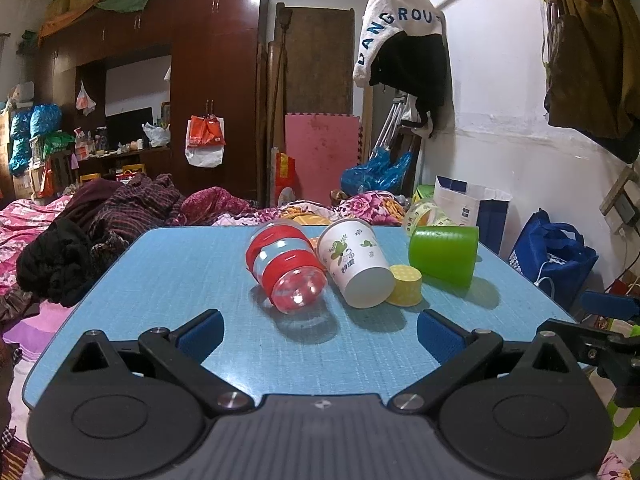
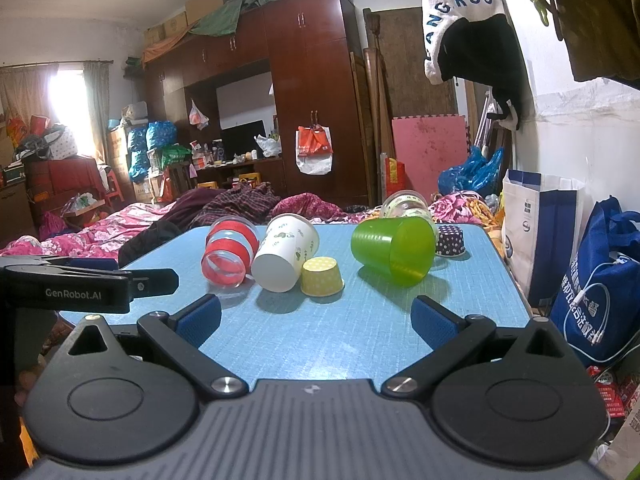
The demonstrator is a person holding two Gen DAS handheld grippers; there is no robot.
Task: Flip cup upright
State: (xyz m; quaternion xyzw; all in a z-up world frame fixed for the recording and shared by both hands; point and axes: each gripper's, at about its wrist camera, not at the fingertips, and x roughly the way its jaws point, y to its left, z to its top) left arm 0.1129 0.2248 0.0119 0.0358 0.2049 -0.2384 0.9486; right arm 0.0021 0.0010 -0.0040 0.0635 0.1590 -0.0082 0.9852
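Observation:
Several cups lie on a blue table (image 1: 168,280) (image 2: 320,340). A clear cup with red bands (image 1: 286,266) (image 2: 228,254) lies on its side. A white paper cup with green print (image 1: 356,266) (image 2: 284,256) lies on its side beside it. A small yellow dotted cup (image 1: 406,290) (image 2: 322,277) stands upside down. A green plastic cup (image 1: 444,254) (image 2: 394,250) lies on its side. My left gripper (image 1: 320,330) is open and empty, short of the cups. My right gripper (image 2: 316,320) is open and empty, short of the cups. The left gripper's body (image 2: 80,290) shows at the left.
A dark dotted small cup (image 2: 450,241) stands upside down at the table's far right, with a clear printed cup (image 2: 404,204) (image 1: 424,212) on its side behind. A bed with pink bedding (image 2: 100,232) lies left and beyond. Paper and blue bags (image 2: 540,224) stand right of the table.

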